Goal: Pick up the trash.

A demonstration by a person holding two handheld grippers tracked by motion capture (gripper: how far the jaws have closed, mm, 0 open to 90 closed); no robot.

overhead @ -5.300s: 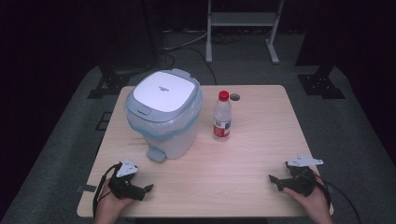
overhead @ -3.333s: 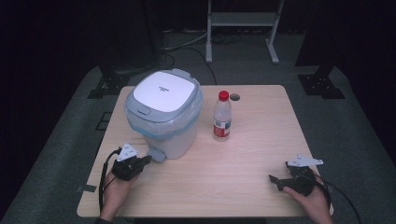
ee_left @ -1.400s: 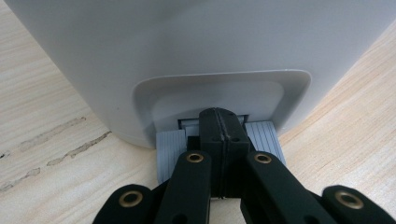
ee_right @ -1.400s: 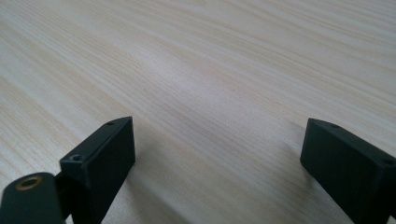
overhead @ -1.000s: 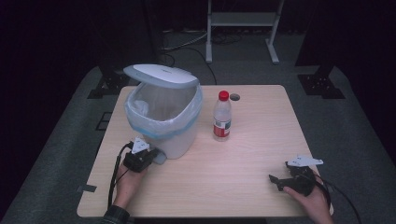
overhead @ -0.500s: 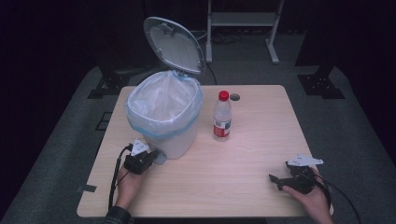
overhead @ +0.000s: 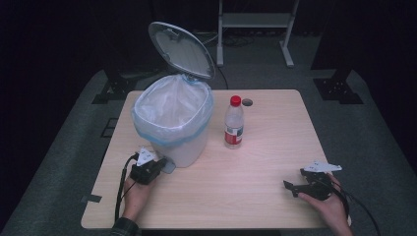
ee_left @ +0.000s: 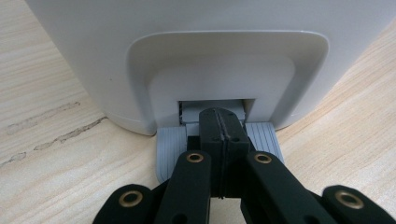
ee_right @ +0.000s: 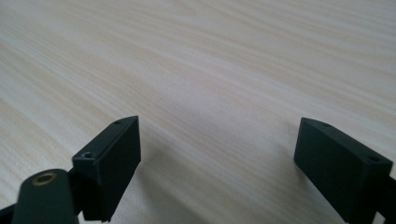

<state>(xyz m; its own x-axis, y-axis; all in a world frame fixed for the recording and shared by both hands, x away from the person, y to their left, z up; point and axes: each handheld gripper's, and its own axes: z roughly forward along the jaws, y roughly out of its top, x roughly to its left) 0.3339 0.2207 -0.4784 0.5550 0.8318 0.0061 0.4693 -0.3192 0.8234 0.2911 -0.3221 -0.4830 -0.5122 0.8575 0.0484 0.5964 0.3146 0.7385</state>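
Left tongs [ee_left: 219,135], jaws shut together, pressing grey ribbed pedal [ee_left: 168,151] of white lidded plastic bin [overhead: 172,123]; hinged lid [overhead: 181,49] standing open. Right tongs [ee_right: 217,163] closing slightly, nothing between, resting near-right on pale wooden desk [overhead: 265,162].

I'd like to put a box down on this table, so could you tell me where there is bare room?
The widest bare patch lies between the bottle, the right claw and the near edge of the table. The right side beyond the bottle is bare too. It is crowded at the left, where the bin stands and the left claw presses its pedal.
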